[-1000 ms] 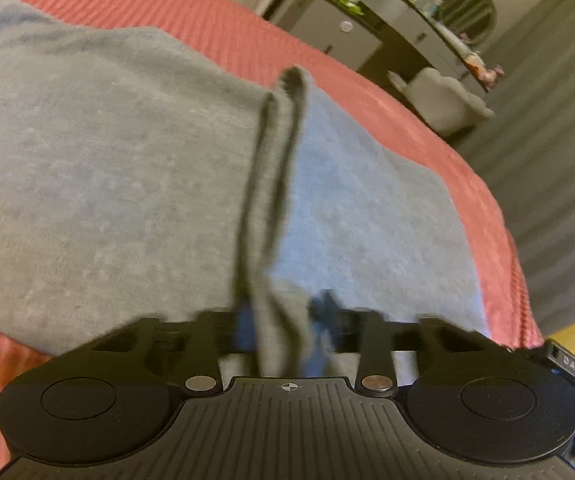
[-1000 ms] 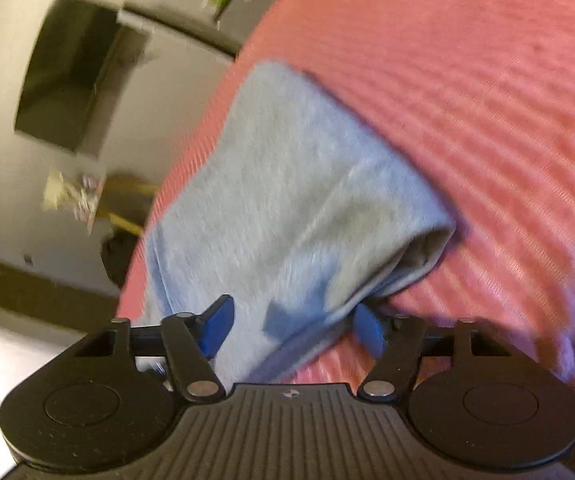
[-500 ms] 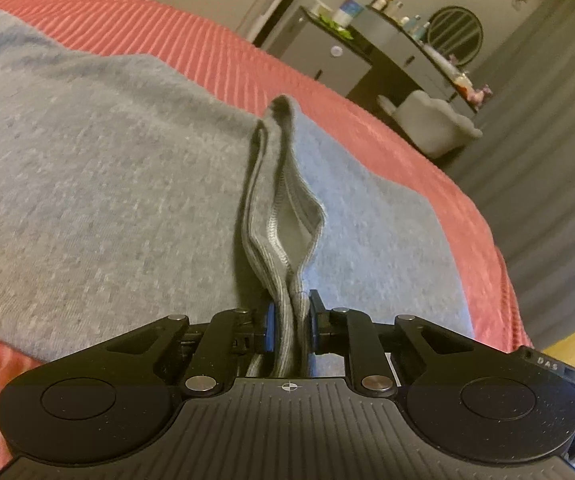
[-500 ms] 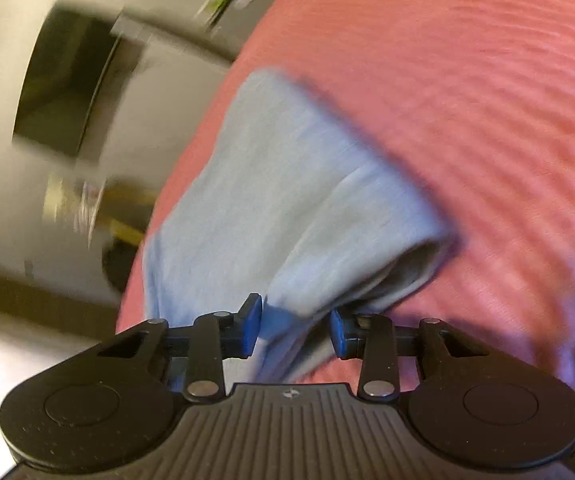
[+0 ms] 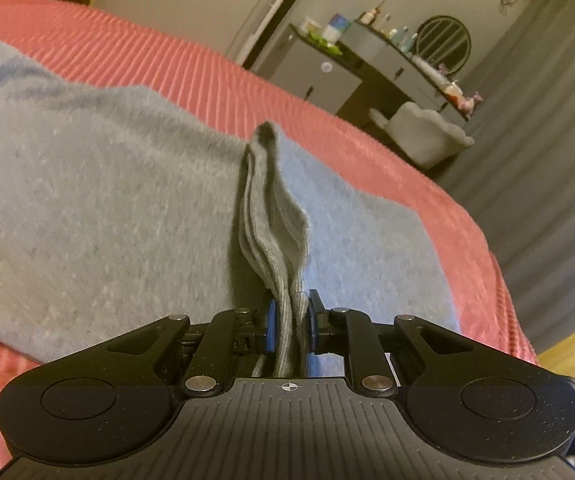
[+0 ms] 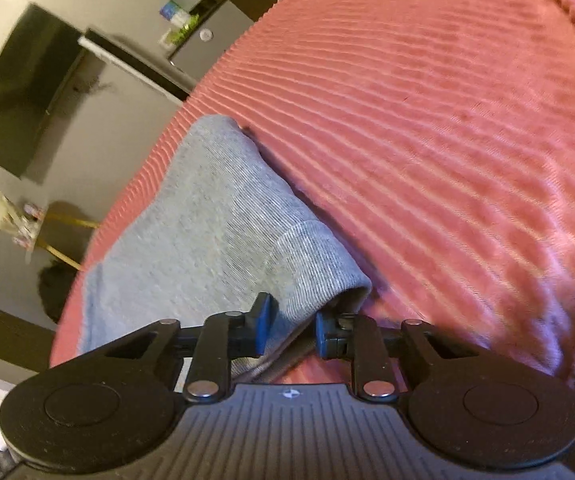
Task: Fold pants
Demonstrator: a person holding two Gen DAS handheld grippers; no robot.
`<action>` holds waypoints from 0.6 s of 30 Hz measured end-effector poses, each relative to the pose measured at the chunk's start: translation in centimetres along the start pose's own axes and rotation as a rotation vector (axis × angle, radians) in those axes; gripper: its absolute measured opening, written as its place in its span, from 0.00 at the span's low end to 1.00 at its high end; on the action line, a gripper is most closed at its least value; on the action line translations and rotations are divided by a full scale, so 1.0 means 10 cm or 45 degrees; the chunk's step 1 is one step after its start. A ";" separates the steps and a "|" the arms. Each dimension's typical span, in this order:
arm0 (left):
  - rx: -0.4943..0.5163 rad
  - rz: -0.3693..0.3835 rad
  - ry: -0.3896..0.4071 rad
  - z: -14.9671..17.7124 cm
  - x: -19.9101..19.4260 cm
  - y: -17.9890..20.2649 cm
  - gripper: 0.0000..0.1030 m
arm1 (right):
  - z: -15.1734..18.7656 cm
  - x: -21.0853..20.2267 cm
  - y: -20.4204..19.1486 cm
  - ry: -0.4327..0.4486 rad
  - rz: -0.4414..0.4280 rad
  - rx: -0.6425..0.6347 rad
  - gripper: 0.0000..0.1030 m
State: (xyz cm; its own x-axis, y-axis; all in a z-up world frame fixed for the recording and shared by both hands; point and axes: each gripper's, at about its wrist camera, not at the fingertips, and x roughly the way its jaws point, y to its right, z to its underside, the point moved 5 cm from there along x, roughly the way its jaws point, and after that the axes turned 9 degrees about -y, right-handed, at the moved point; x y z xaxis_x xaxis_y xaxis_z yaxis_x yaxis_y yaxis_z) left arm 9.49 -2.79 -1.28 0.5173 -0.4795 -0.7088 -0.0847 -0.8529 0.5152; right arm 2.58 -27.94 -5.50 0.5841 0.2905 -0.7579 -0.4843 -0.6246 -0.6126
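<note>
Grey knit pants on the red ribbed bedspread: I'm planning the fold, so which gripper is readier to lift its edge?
Left gripper: already clamped on the grey knit pants' bunched hem. The right gripper is closing around its cuff.

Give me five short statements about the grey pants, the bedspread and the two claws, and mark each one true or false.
1. The grey knit pants lie on a ribbed coral-red bedspread. True.
2. The left claw is empty. False: its pads pinch a bunched ribbed edge of the pants.
3. The right claw has the pants' cuff between its closing jaws. True.
4. The pants hang off a wooden chair. False: they lie on the bedspread.
5. The bedspread is plain blue. False: it is coral-red and ribbed.
</note>
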 end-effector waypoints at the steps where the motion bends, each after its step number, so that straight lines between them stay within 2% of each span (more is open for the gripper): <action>1: -0.001 -0.010 0.005 -0.01 -0.02 -0.01 0.17 | -0.03 -0.04 -0.09 -0.013 0.011 -0.018 0.23; 3: -0.014 -0.032 0.000 -0.02 -0.03 -0.04 0.18 | -0.03 -0.18 -0.12 -0.043 -0.003 -0.099 0.27; 5: -0.020 -0.094 0.003 -0.03 -0.02 -0.08 0.18 | 0.00 -0.43 -0.21 0.001 -0.005 -0.235 0.27; 7: -0.027 -0.143 0.016 -0.05 -0.01 -0.12 0.26 | 0.00 -0.57 -0.38 0.069 0.038 -0.395 0.30; 9: -0.060 -0.148 0.020 -0.07 -0.01 -0.17 0.38 | -0.03 -0.61 -0.53 0.169 0.096 -0.550 0.34; 11: -0.093 -0.141 0.022 -0.10 -0.01 -0.21 0.40 | -0.05 -0.51 -0.64 0.242 0.147 -0.673 0.34; 14: -0.102 -0.171 0.028 -0.11 -0.03 -0.24 0.45 | -0.05 -0.17 -0.81 0.275 0.207 -0.824 0.34; 16: -0.079 -0.200 0.040 -0.12 -0.04 -0.21 0.45 | -0.03 0.08 -0.92 0.304 0.258 -0.953 0.33; 18: -0.014 -0.228 0.073 -0.15 -0.05 -0.12 0.47 | 0.01 0.31 -0.94 0.318 0.371 -1.056 0.32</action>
State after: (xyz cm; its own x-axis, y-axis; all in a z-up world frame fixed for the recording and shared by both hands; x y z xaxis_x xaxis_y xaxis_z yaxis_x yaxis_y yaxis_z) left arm 10.64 -1.24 -0.80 0.5713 -0.3071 -0.7612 0.0223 -0.9212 0.3884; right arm 8.86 -21.12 -2.15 0.6827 -0.0656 -0.7278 -0.0679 -0.9974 0.0262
